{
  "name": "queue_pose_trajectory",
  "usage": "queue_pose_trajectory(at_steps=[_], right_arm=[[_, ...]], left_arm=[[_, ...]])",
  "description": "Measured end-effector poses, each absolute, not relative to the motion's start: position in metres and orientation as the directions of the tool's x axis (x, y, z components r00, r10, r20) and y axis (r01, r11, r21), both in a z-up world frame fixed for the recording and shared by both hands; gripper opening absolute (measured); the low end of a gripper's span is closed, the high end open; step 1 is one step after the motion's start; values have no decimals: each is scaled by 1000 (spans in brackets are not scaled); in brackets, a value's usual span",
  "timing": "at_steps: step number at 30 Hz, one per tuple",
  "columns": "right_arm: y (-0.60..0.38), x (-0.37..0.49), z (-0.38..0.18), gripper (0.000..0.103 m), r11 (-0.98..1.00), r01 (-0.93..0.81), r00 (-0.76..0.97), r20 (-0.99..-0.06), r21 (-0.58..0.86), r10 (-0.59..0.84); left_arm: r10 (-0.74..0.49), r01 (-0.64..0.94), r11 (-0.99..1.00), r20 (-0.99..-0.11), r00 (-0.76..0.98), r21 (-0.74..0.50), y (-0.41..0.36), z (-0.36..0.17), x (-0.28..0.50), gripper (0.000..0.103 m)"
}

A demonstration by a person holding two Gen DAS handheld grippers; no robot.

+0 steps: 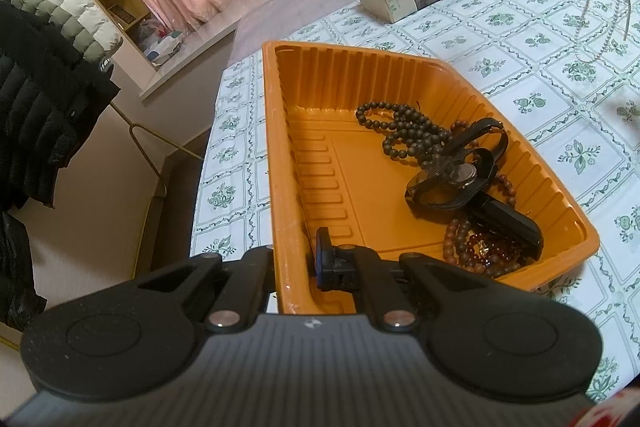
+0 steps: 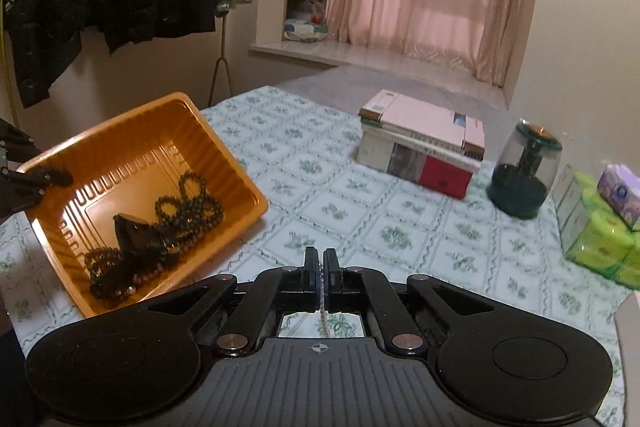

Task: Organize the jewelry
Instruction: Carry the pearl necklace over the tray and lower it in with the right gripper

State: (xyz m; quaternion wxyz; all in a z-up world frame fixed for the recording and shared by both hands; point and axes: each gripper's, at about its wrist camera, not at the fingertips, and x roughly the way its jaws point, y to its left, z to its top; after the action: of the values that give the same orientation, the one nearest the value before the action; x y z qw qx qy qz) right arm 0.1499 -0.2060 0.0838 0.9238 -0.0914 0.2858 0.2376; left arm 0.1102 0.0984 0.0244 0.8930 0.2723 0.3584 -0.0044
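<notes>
Right claw point(image 2: 323, 269) clenched on thin pearl necklace point(image 1: 596, 15), strand dangling loose below it, hanging vertical above the desk point(image 2: 360, 211). Orange tray point(image 1: 460, 83) sits to that claw's left, tilted up, w/ bead bracelets point(image 1: 404, 135) and watch point(image 1: 456, 175) piled at its low end. Left claw point(image 1: 320, 263) clamped on tray's near rim, holding it. Next move, I'd judge: carry strand left and over tray's open mouth.

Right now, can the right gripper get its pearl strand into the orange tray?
Probably yes. The right gripper holds the pearl strand clear above the tablecloth, and the orange tray, steadied by the left gripper, is open-topped.
</notes>
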Motion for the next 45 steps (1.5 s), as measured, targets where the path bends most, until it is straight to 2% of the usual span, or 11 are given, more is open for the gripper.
queue_pose_trajectory(at_steps=[15,33,45], right_arm=[[-183,150,99,1,837,-547,702,-553,-16,448],[-67,169,120,1,695,-718,593,-498,29,633],[-19,193,114,1,636,-771,518,-535,47,668]], left_arm=[[187,200,854,-643,743,479,99,24,110,4],[175,202,859,-641,747,471,101,24,109,4],[169,203,863,-643,747,463,104,23,109,4]])
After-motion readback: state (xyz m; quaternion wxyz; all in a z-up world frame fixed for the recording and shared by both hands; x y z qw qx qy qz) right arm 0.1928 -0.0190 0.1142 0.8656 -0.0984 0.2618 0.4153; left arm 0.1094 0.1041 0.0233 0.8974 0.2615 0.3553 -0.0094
